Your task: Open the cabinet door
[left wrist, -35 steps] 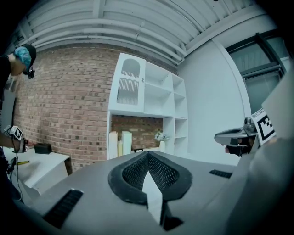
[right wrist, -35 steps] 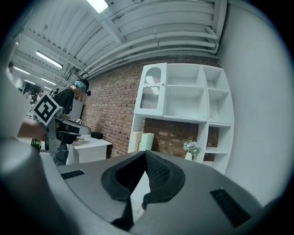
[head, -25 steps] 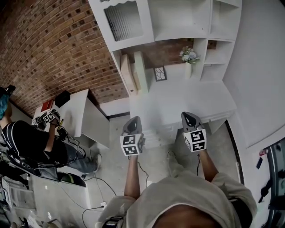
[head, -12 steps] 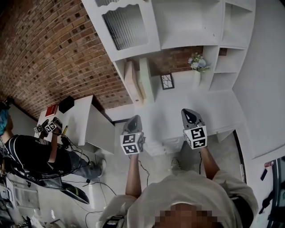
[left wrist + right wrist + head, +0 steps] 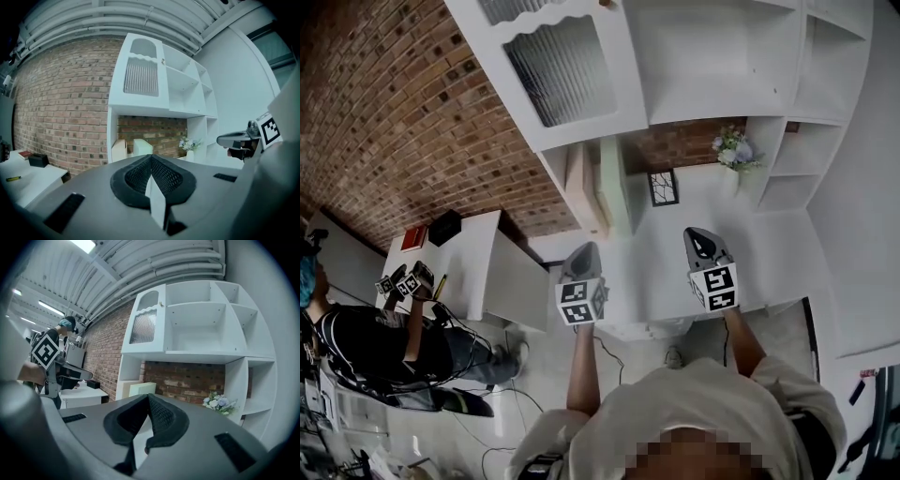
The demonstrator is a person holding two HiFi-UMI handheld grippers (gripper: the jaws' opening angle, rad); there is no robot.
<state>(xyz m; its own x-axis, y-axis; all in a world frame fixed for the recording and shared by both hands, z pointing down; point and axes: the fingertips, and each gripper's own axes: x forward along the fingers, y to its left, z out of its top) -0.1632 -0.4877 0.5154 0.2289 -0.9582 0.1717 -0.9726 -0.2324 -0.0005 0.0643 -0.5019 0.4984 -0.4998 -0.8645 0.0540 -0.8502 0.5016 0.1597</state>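
Head view, cabinet door: the ribbed-glass cabinet door sits shut at the upper left of the white cabinet, well apart from both of your tongs.
Head view, left tongs: your left tongs are closed and hold nothing; they point toward the cabinet's lower part.
Head view, right tongs: your right tongs are closed too and empty, side by side with the left pair.
Head view, recess: a beige board and a pale green board stand on edge; a framed picture and a vase of flowers stand to their right.
Head view, left side: a white table stands against the brick wall, with another person beside it.
Left gripper view: your jaws meet at the tips with nothing between them; the cabinet door is above them, flush and closed.
Right gripper view: your jaws are together and bare; the cabinet door is at the upper left of the shelves, with a small knob on its right edge.
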